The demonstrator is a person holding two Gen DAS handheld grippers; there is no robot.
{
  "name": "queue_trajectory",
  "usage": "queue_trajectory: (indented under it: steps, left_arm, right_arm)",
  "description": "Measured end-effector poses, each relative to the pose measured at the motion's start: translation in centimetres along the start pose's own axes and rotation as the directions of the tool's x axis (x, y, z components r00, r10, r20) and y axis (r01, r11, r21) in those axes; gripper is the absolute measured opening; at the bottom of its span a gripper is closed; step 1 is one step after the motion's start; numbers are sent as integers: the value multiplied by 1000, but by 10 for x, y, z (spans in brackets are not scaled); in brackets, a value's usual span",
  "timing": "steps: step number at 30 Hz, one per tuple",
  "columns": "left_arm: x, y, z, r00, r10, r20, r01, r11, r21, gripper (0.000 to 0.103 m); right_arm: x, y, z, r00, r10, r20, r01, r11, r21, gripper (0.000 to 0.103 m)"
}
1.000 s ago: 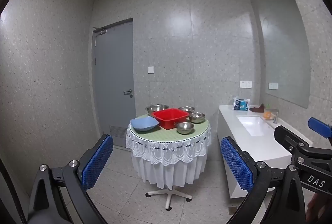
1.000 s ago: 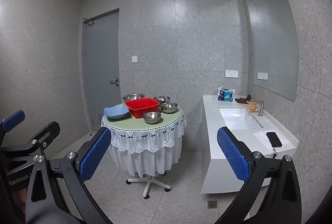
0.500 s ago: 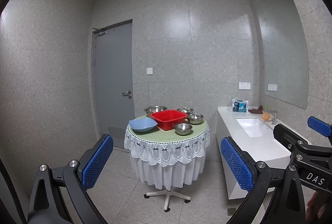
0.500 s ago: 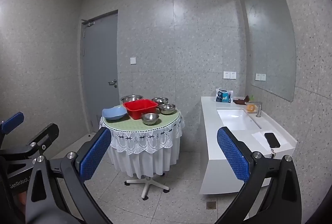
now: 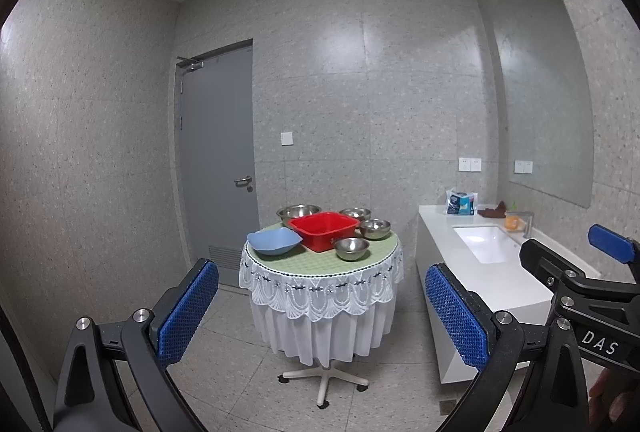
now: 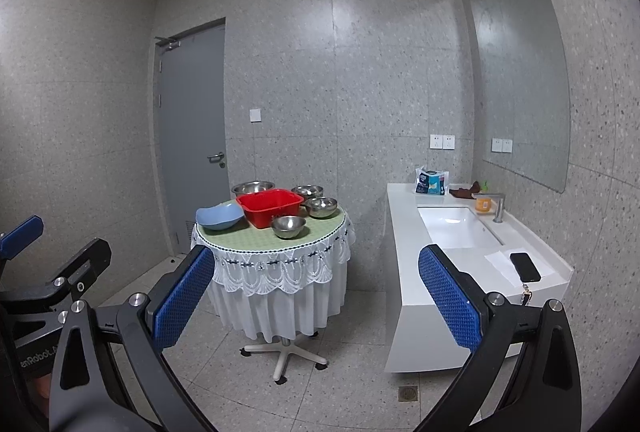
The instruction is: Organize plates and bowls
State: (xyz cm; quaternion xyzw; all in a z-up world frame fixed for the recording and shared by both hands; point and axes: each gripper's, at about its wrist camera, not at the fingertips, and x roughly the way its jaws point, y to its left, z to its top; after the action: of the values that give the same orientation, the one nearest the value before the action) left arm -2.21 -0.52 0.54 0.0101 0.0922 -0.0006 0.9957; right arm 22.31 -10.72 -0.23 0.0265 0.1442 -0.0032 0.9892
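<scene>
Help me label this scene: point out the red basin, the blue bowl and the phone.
red basin (image 5: 325,231), left wrist view, inner floor.
blue bowl (image 5: 274,241), left wrist view, inside surface.
phone (image 6: 525,266), right wrist view, dark screen.

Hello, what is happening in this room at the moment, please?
Nothing is being handled yet. The left gripper and the right gripper are both open, empty and far from the round table. On it stand a red basin, a blue bowl and four steel bowls, one nearest.
</scene>
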Motion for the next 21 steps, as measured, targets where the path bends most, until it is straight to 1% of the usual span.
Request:
queue_trajectory:
  steps: [21]
  left_arm:
    - [-1,-3,-2,1000,3,-1,-3,1000,2,102]
  right_arm:
    - [3,1,-8,1000,6,1,-6,1000,4,103]
